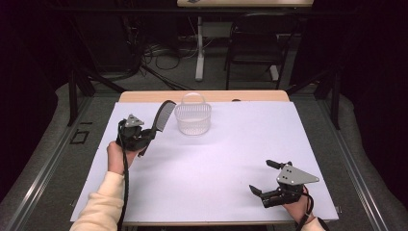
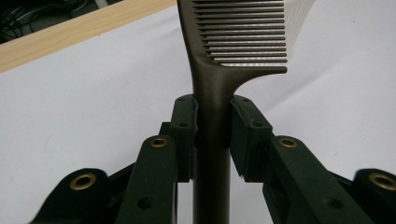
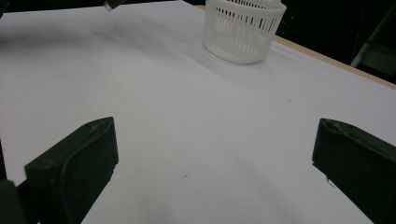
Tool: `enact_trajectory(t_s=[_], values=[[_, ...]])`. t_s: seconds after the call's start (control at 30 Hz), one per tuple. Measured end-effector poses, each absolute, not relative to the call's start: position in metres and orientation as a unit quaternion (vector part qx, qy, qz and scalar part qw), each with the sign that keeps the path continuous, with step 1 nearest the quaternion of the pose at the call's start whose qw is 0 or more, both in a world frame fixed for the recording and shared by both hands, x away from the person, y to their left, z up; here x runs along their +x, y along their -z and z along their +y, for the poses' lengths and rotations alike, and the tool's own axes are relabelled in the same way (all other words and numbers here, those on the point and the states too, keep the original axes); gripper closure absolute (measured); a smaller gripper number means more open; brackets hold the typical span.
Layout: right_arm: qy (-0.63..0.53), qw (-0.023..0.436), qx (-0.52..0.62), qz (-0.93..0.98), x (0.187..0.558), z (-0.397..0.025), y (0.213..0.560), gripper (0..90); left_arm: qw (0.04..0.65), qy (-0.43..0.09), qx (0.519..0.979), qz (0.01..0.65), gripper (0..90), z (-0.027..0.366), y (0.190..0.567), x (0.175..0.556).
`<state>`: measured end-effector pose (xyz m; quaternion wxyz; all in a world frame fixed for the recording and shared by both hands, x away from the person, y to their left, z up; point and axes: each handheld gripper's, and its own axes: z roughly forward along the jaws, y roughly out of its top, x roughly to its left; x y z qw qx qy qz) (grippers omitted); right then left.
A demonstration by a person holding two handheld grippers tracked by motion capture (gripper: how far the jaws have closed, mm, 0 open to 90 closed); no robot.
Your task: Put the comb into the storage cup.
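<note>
At the left of the table [image 1: 202, 163], we hold the left gripper [image 1: 144, 137] clamped on the handle of a dark comb [image 1: 161, 120]. In the left gripper view the two jaws press the comb [image 2: 212, 107] from both sides just below where its teeth begin, and the toothed end points away from us, lifted off the white table cover. Just to the right of the comb's tip, near the far edge, stands a white slotted plastic basket [image 1: 193, 119] with its thin handle raised; comb and basket are close but apart. In the right gripper view the basket [image 3: 243, 30] sits upright, well ahead of the jaws. At the near right corner we hold the right gripper [image 1: 262, 178] low over the cover, its jaws spread wide with nothing between them.
</note>
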<state>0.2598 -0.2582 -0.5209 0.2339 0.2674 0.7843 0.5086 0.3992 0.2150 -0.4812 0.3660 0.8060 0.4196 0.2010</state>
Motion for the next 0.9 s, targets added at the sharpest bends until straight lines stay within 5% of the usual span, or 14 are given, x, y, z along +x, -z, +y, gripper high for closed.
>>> enact_trajectory(t_s=[0.9], values=[[-0.506,0.232,0.268,0.786,0.2606,-0.2574,0.5212,0.0,0.396,-0.197,0.799,0.407,72.3,0.2122,0.4719,0.4051]])
